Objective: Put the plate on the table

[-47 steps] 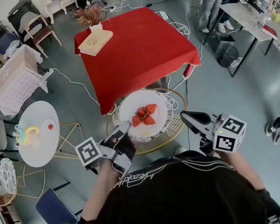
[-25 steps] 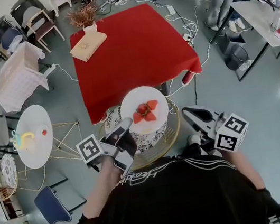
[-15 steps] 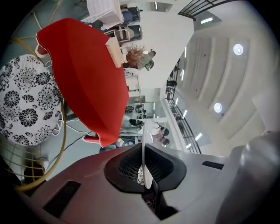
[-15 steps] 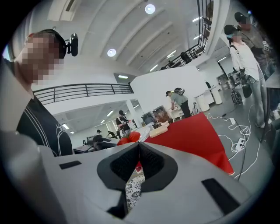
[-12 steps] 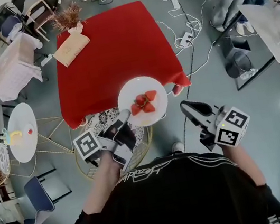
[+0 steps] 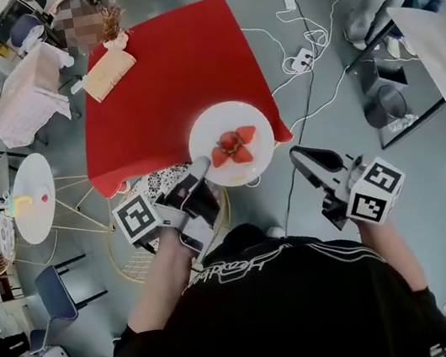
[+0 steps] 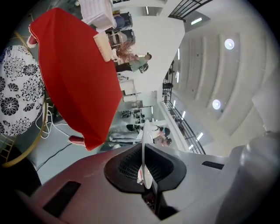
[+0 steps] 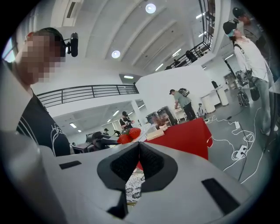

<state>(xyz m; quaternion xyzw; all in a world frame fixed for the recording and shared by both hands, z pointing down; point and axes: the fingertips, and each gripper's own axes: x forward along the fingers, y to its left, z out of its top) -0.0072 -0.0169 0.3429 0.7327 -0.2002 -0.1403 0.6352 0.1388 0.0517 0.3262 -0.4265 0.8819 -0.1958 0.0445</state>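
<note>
The plate [image 6: 232, 144] was one white plate, held in the air over the near corner of the red table [image 6: 162, 73]. Part of it hung out past the cloth's edge, and how high it sat above the cloth could not be judged from above. Your left gripper [image 6: 201, 167] had its jaws clamped tight on the plate's near rim. In the left gripper view that rim showed only as a thin white edge [image 7: 143, 144] standing between the closed pads, with the rest of the plate out of sight. The strawberries [image 6: 234, 146] lay in one red cluster at the plate's middle. From your head camera they ran together, so their number could not be counted. The right gripper view showed two red shapes [image 8: 127, 136] above the jaws, with the rest hidden.

Your right gripper [image 6: 297, 154] hung to the plate's right, apart from it. Its jaws were pressed together with nothing between them.

On the far side of the red table lay one cream, book-like box [image 6: 108, 72]. Beside it stood one dried plant [image 6: 112, 22], partly covered by a mosaic patch. Two round side tables stood near you. A black-and-white patterned one [image 6: 160, 184] was largely hidden under your left gripper and arm, and a white one [image 6: 30, 199] to the left carried a few small coloured things too tiny to name.
</note>
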